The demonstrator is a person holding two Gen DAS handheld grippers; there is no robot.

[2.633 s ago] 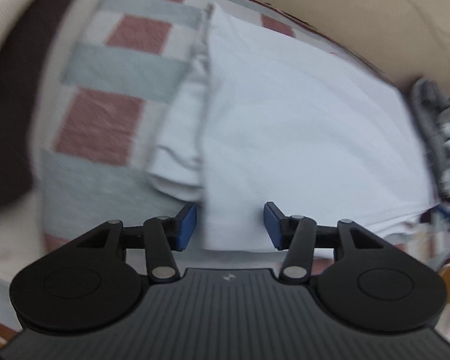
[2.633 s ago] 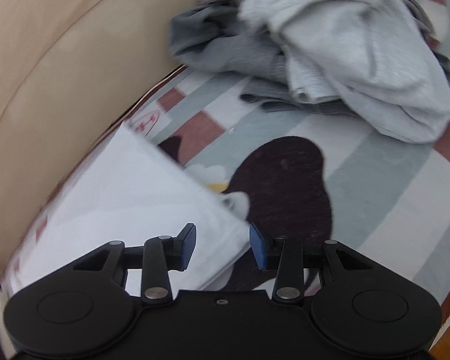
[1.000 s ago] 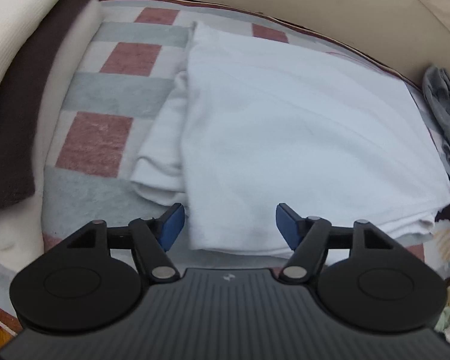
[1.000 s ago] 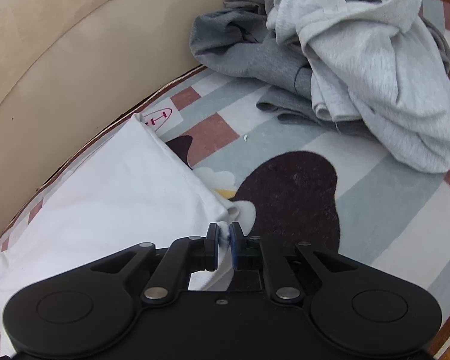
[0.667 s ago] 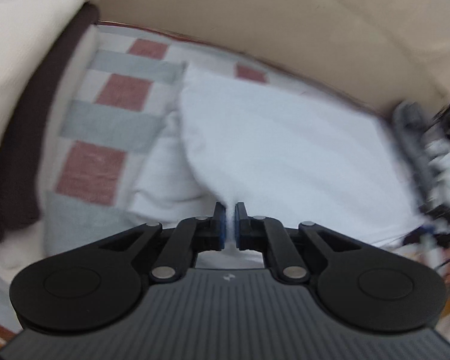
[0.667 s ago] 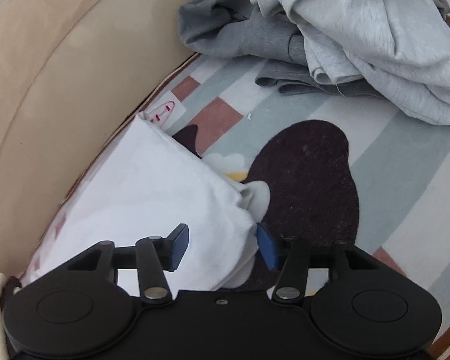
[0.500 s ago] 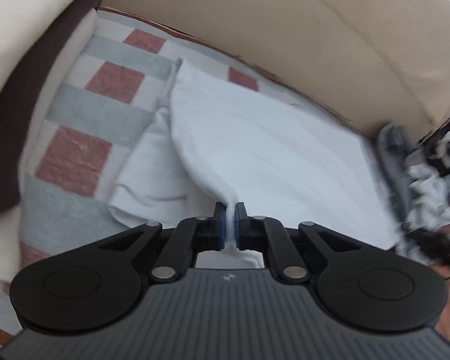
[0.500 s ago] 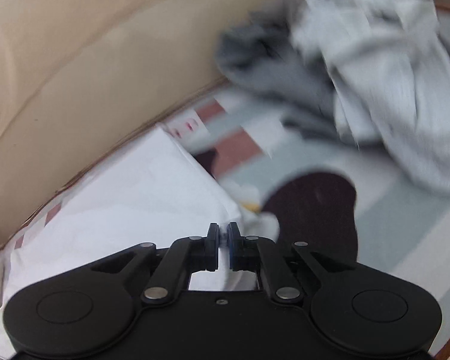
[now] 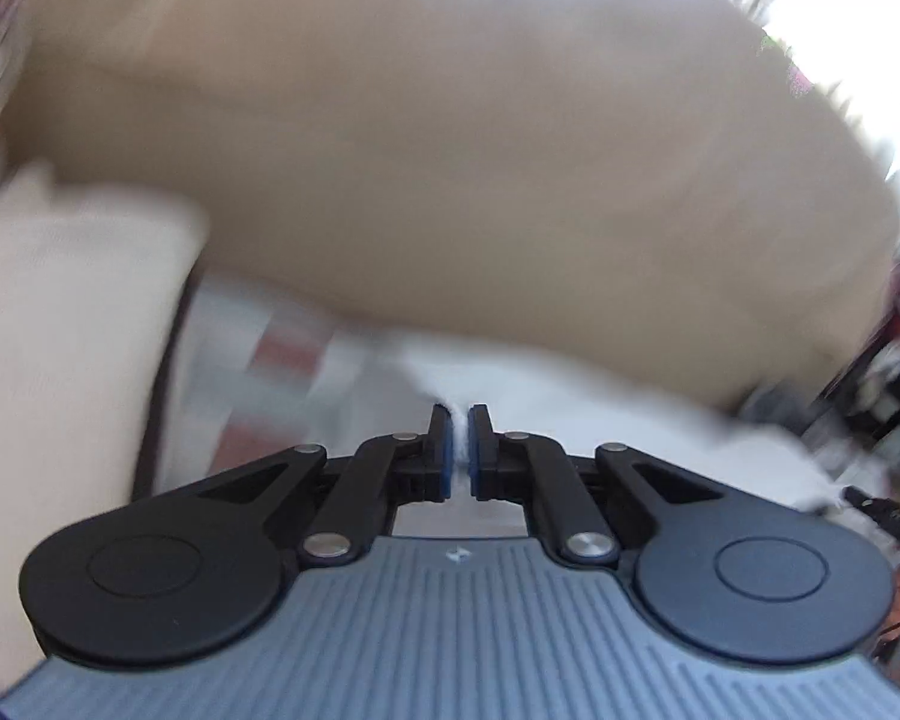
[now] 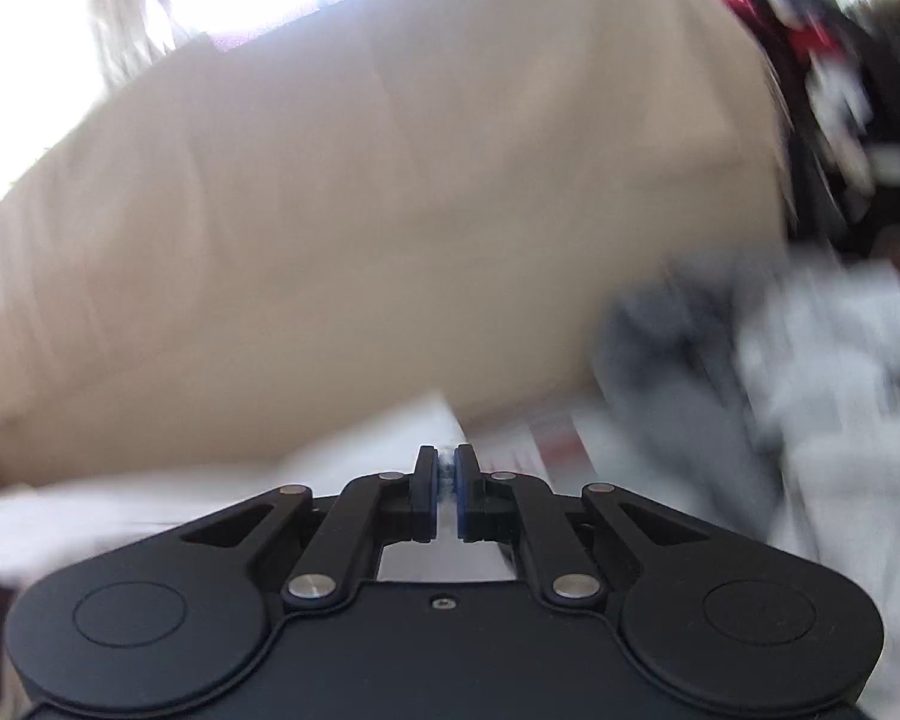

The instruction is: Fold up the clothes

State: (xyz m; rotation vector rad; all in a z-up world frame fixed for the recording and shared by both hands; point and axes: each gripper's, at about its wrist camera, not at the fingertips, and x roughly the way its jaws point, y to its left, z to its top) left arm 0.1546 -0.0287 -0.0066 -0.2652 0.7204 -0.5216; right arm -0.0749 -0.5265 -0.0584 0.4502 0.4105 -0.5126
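A white garment (image 9: 570,396) lies on the patterned cover of a beige sofa; both views are motion-blurred. My left gripper (image 9: 459,420) is shut on the garment's near edge, with white cloth pinched between the blue pads. My right gripper (image 10: 445,462) is shut on another edge of the same white garment (image 10: 354,468), cloth showing between its pads. Both grippers are lifted and tilted up toward the sofa back, so most of the garment is hidden below them.
The beige sofa back (image 9: 450,168) fills both views. A cream cushion (image 9: 60,324) stands at the left. A heap of grey clothes (image 10: 750,360) lies to the right on the checked cover (image 9: 282,354). Dark clutter (image 10: 840,90) sits beyond the sofa's right end.
Both grippers, shut on the white garment, have risen and tilted upward, lifting its edge. The views now show mostly the sofa back instead of the seat.
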